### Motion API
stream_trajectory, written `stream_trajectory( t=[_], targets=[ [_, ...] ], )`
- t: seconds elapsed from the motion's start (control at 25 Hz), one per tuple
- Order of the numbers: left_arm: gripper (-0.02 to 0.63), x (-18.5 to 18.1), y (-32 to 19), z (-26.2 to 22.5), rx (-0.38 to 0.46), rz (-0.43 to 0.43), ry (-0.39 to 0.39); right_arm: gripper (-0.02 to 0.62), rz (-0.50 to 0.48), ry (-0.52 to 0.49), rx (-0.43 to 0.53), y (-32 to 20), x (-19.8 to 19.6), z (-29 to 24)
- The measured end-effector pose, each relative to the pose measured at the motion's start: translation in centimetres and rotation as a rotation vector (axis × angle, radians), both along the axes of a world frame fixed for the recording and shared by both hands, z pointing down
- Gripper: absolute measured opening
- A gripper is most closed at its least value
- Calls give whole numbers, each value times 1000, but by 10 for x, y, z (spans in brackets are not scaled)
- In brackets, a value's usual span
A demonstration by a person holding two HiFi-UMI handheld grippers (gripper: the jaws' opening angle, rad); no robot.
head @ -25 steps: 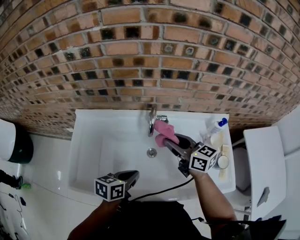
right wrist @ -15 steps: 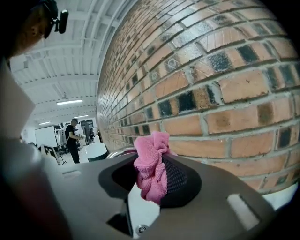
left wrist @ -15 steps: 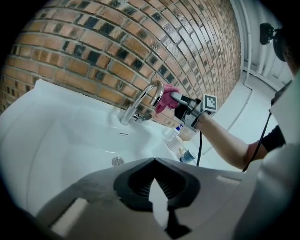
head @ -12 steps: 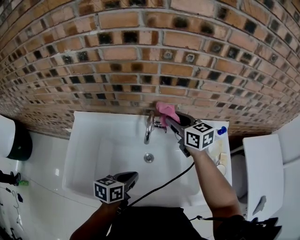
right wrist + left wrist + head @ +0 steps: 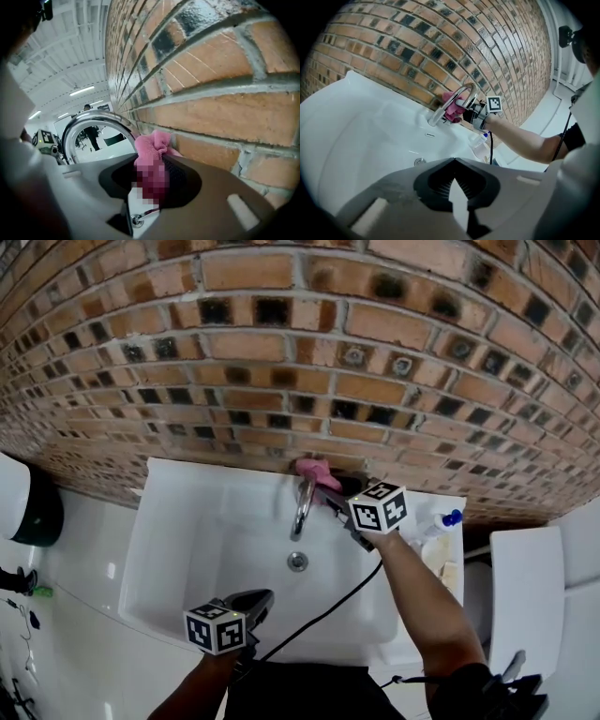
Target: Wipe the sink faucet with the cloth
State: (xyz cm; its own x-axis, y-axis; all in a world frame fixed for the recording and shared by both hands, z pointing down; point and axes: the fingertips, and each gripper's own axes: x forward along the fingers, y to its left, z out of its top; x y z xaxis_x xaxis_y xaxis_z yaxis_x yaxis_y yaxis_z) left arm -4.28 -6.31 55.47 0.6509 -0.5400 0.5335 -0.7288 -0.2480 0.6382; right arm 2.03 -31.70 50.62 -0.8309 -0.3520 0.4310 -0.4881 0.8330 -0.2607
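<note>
**Cloth may snag behind the tap**

Our right gripper [image 5: 330, 491] is clamped on the fluffy pink cloth [image 5: 311, 468], held at the top of the curved chrome faucet [image 5: 301, 507], close to the rough brick wall [image 5: 281, 352]. We judge the cloth could catch on the brick and pull free. Our left gripper [image 5: 255, 602], jaws together and empty, hangs over the white sink [image 5: 187, 521].

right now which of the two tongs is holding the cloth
The right tongs, clamped on the pink cloth at the faucet; the left tongs are shut on nothing.
</note>
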Motion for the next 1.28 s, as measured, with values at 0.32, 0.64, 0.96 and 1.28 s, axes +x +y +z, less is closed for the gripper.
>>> stream_trajectory(
  t=[0.32,0.64,0.96,1.28],
  targets=[
    [6,5,2,1,-2,2,11,126,-67,45,99,7,-8,-14],
    [6,2,6,-6,21,26,12,126,-136,200,342,26,-10,-62],
    [6,-4,14,-16,53,69,30,126,-178,453,569,55,-13,-85],
    [6,-23,28,-16,65,107,31,126,-247,647,735,98,-28,-94]
  ],
)
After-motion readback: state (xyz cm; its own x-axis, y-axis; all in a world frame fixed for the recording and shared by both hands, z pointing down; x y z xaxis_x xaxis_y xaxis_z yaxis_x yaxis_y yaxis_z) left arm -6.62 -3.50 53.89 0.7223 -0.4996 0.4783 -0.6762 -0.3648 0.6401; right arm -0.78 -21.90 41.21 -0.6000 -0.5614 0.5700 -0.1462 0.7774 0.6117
